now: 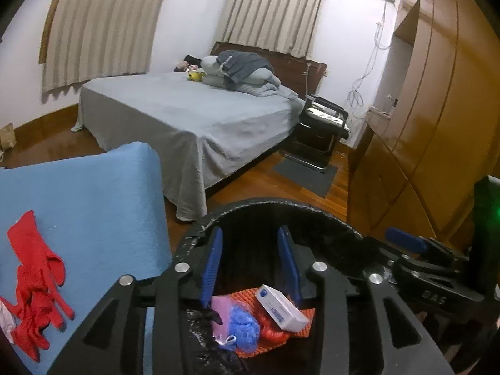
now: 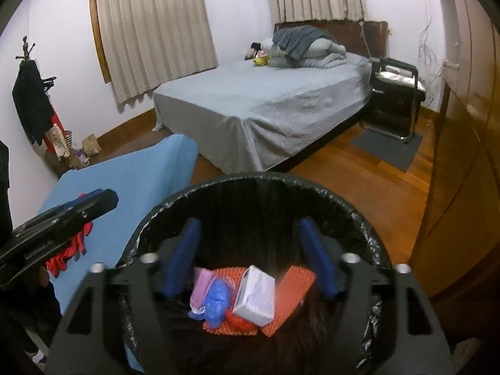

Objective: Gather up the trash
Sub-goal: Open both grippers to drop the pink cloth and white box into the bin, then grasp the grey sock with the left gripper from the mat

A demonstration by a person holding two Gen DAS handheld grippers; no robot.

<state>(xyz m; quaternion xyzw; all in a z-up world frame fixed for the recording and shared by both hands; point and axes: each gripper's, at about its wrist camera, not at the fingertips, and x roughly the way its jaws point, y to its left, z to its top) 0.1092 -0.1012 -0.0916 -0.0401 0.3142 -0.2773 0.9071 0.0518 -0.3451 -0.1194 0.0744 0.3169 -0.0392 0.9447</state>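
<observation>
A round bin with a black liner (image 1: 281, 206) (image 2: 259, 181) stands below both grippers. In it lie a white box (image 1: 281, 311) (image 2: 254, 295), an orange mesh sheet (image 1: 304, 312) (image 2: 293, 284), a crumpled blue wrapper (image 1: 242, 323) (image 2: 215, 303) and a pink piece (image 1: 220, 307) (image 2: 200, 284). My left gripper (image 1: 250, 259) is open and empty over the bin's left part. My right gripper (image 2: 250, 256) is open and empty over the bin's middle; it also shows in the left wrist view (image 1: 406, 237). A red glove (image 1: 34, 284) (image 2: 70, 247) lies on a blue cloth-covered surface (image 1: 93, 206) (image 2: 140, 181) to the left.
A grey-sheeted bed (image 1: 193, 115) (image 2: 265, 100) stands beyond the bin, with a black chair (image 1: 322, 128) (image 2: 397, 93) and a grey mat (image 1: 306, 175) (image 2: 387, 147) beside it. A wooden wardrobe (image 1: 431, 125) (image 2: 468, 156) runs along the right. A coat rack (image 2: 31, 93) stands far left.
</observation>
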